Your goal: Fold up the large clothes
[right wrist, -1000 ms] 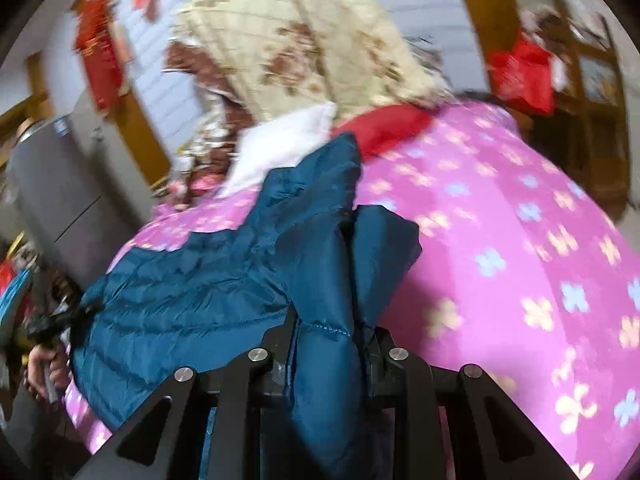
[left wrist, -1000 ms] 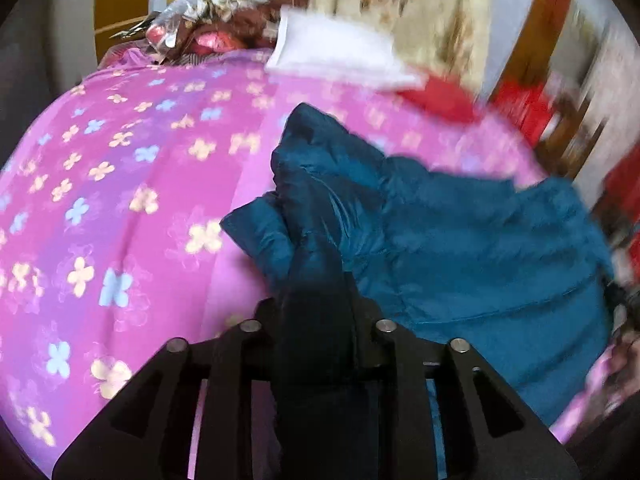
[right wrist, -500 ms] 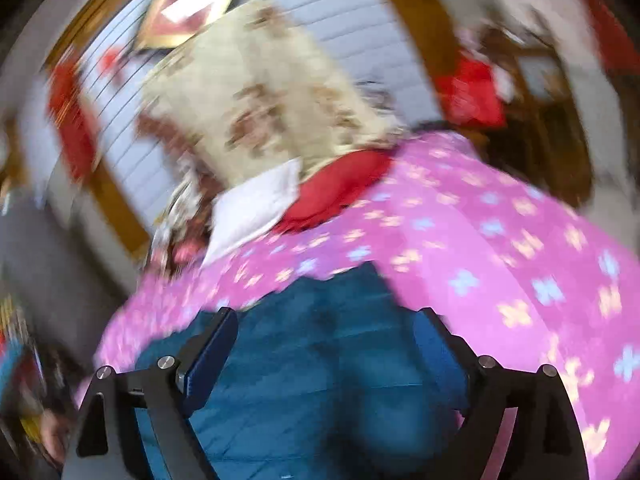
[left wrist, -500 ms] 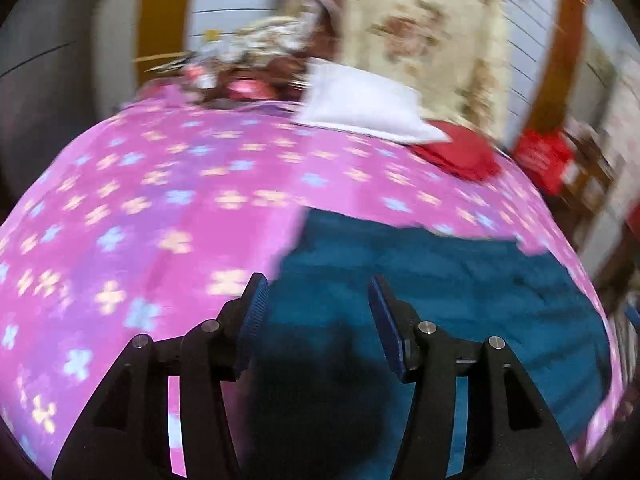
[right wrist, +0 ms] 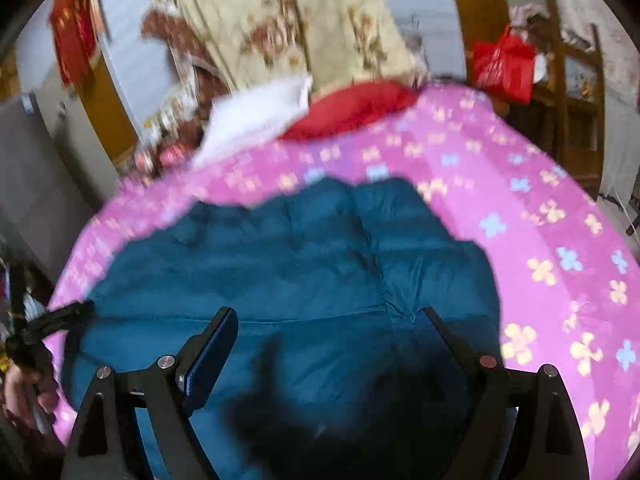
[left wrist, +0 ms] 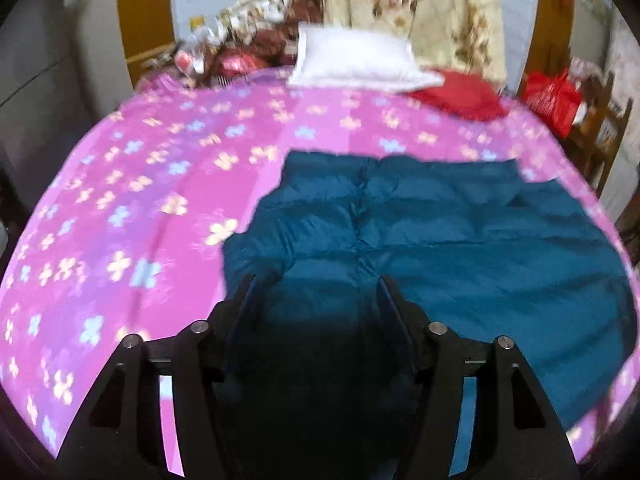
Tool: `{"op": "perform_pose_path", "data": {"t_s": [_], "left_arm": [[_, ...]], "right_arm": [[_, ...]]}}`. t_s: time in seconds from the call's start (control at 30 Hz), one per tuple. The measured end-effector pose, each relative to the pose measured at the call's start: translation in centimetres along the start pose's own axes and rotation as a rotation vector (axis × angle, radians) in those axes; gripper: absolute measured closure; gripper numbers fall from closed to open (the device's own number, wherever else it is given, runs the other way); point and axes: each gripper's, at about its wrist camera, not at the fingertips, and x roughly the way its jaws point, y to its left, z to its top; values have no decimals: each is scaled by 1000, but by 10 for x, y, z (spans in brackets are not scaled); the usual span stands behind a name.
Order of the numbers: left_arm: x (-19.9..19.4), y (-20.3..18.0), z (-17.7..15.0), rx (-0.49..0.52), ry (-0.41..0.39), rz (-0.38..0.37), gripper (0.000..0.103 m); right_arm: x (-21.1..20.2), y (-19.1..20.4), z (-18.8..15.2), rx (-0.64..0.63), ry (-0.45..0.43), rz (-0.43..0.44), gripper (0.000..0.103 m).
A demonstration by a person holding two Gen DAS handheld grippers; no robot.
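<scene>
Teal quilted puffer jacket (left wrist: 460, 240) lies flat on the pink flowered bed (left wrist: 140, 184) for folding; left gripper (left wrist: 316, 300) jaws opening, empty; right gripper (right wrist: 332, 332) jaws wide, empty.

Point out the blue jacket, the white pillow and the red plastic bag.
blue jacket (left wrist: 460, 240): left wrist view, on the quilted panel lying flat on the bedspread.
white pillow (left wrist: 356, 58): left wrist view, on the middle of its top face.
red plastic bag (right wrist: 506, 66): right wrist view, on the bag's front.

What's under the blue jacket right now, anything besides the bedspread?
The blue puffer jacket lies flat on the pink flowered bedspread, which shows all round it. Nothing else pokes out. Whatever sits beneath its padded bulk is covered and cannot be seen.
</scene>
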Motion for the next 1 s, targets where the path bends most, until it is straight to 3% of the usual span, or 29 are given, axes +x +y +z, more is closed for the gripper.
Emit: {"op": "perform_pose_path", "data": {"t_s": [0.07, 0.13, 0.2, 0.4, 0.53, 0.63, 0.83, 1.0], "left_arm": [[-41, -5, -16, 13, -67, -14, 22], [-70, -12, -31, 33, -103, -25, 20], [-96, -21, -54, 65, -76, -39, 0], [-139, -54, -122, 157, 24, -105, 0], [-169, -62, -144, 124, 34, -154, 0], [-175, -58, -146, 83, 62, -210, 0], [-190, -57, -144, 32, 55, -42, 0], [-204, -67, -147, 47, 28, -35, 0]], "right_arm": [[-35, 12, -10, -24, -33, 0, 14], [-65, 29, -24, -62, -43, -15, 14], [-96, 45, -44, -105, -29, -20, 14], [-168, 72, -110, -214, -25, -68, 8], [-193, 76, -140, -221, -24, -120, 8], [-206, 80, -156, -210, -24, -97, 8], [-224, 91, -168, -233, -43, -86, 8], [-234, 92, -170, -244, -69, -63, 8]]}}
